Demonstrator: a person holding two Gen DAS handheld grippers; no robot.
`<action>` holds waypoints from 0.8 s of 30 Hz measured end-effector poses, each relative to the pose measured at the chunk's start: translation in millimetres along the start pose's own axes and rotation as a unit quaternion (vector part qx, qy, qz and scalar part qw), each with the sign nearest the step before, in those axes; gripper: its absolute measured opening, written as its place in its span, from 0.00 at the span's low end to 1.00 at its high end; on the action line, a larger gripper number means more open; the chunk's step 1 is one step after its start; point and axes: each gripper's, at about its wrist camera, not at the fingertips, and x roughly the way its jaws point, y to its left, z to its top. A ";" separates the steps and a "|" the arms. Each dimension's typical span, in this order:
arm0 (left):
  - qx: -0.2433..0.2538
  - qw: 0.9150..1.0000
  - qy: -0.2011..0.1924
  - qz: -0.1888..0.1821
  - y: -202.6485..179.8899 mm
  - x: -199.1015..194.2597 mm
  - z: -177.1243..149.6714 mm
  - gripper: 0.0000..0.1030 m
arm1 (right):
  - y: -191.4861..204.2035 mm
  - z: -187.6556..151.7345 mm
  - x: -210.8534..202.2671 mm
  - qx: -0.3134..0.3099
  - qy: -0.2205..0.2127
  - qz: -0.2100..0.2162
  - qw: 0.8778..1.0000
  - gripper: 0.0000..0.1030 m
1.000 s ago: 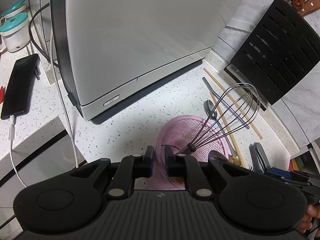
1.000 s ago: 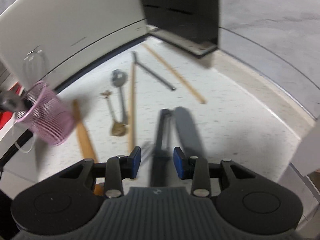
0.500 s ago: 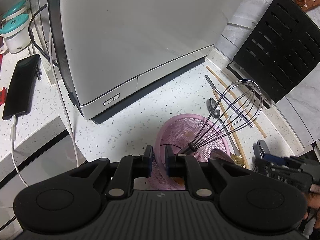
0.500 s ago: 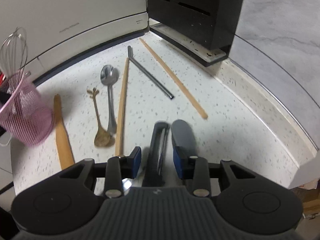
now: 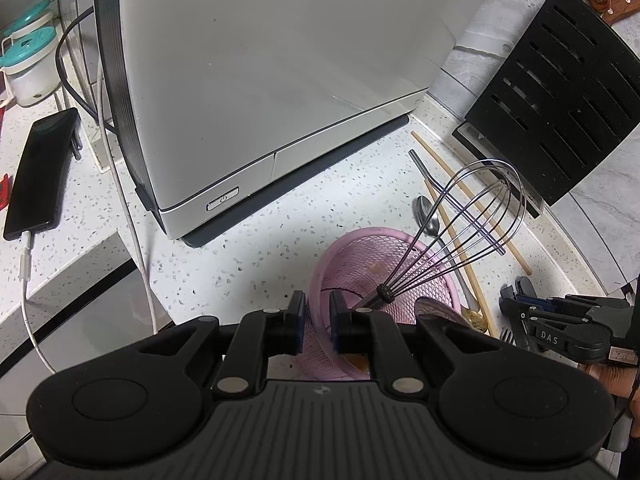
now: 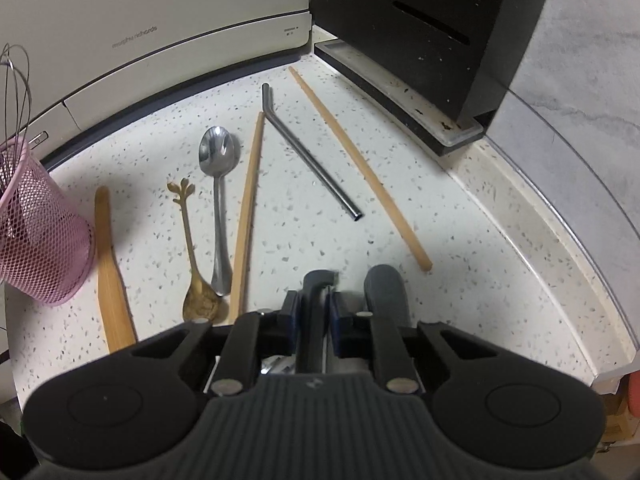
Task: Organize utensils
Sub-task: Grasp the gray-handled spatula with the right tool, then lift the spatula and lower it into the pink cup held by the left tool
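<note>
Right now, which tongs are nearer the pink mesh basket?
Left. The left tongs are clamped on the pink mesh basket rim; the right tongs grip a dark handle well off to its side.

We are seeing even, fairly bright indoor light falling from above onto the speckled desk. Soft glare is spreading across the white appliance behind it. Near the appliance, the spoon and straw are casting only faint shadows. Fisheye distortion is bending straight edges outward, and the corners are darkening.
</note>
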 end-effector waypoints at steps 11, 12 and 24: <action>0.000 1.000 0.000 0.000 -0.4 -0.5 -0.3 0.12 | -12.6 -15.0 -45.1 0.033 -0.059 0.045 0.997 0.12; 0.001 1.000 0.000 0.000 -0.8 -0.7 -0.4 0.12 | -13.7 -15.7 -49.8 0.036 -0.065 0.048 0.996 0.12; -0.002 1.000 0.001 0.005 -2.1 0.6 -0.3 0.12 | -10.1 -13.6 -98.8 0.036 -0.135 0.080 0.987 0.12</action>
